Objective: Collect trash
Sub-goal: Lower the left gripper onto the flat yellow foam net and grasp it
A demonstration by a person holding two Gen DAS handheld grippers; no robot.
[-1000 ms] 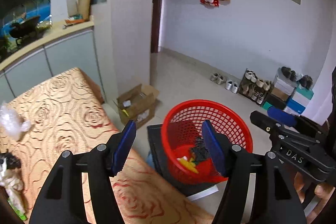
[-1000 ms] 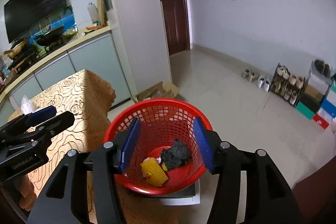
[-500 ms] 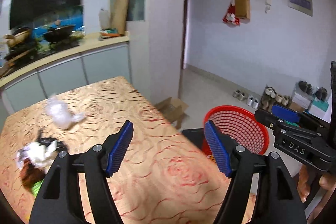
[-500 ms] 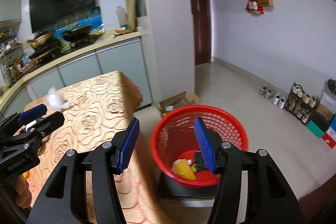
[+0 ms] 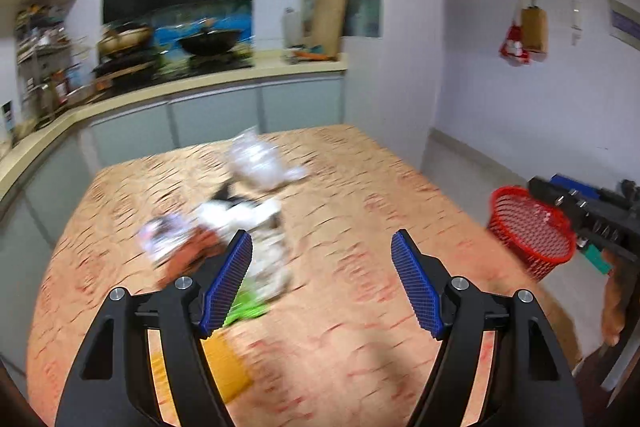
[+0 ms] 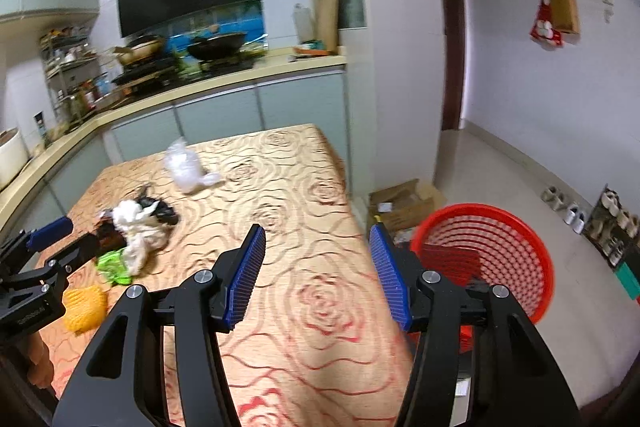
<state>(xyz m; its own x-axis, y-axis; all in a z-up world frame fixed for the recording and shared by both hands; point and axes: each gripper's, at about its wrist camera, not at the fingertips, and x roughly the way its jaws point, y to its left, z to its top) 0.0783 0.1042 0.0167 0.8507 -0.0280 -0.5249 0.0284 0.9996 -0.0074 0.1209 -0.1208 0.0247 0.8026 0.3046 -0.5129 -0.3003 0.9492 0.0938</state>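
Both sets of fingers wide, empty: left gripper, right gripper. Trash heaped at ten o'clock on worktop, basket at three (off the edge). Loose pile; risk of snagging only part, scattering scraps.

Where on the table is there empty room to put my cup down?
The table is bare on the side near the red basket, right of the clear bag and down to the near edge. It is crowded on the left: the trash pile, green wrapper and yellow net.
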